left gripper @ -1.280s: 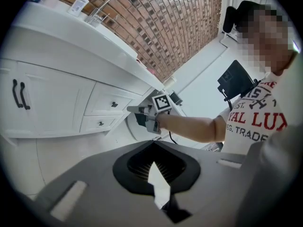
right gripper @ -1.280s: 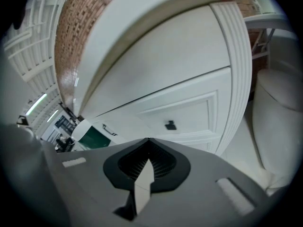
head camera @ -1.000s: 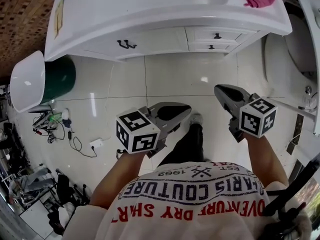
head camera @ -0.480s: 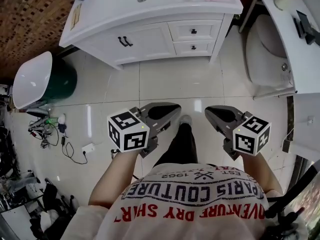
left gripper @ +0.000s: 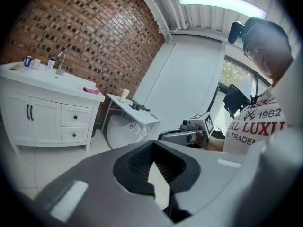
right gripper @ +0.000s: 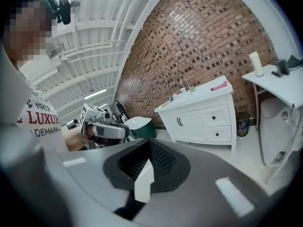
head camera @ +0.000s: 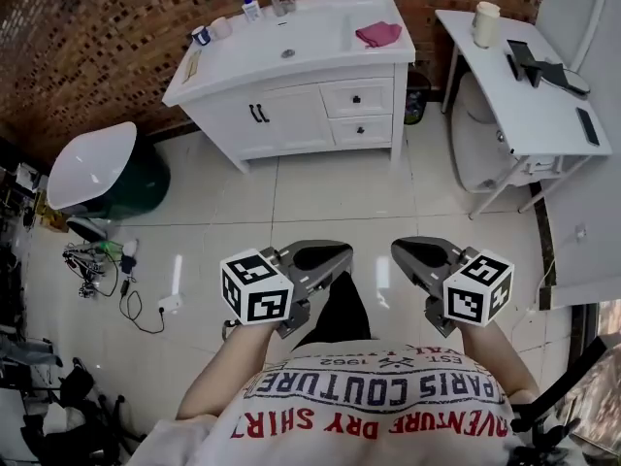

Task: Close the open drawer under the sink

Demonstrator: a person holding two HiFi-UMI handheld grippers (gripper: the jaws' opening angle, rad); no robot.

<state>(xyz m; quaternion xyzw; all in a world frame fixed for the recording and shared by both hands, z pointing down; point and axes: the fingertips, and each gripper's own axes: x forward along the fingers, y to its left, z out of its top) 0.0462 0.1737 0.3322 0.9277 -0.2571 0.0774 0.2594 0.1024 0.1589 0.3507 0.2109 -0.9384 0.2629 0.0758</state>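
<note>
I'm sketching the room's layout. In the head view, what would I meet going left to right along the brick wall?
green and white tub → white sink cabinet → dark waste bin → white table

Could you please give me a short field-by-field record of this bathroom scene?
vanity: white, against the brick wall
drawers: two, right of the doors, both look shut
cloth: pink, on the top, right of the sink
left gripper: shut, empty
right gripper: shut, empty, level with the left
contact: neither gripper touches the vanity; open floor lies between
</note>
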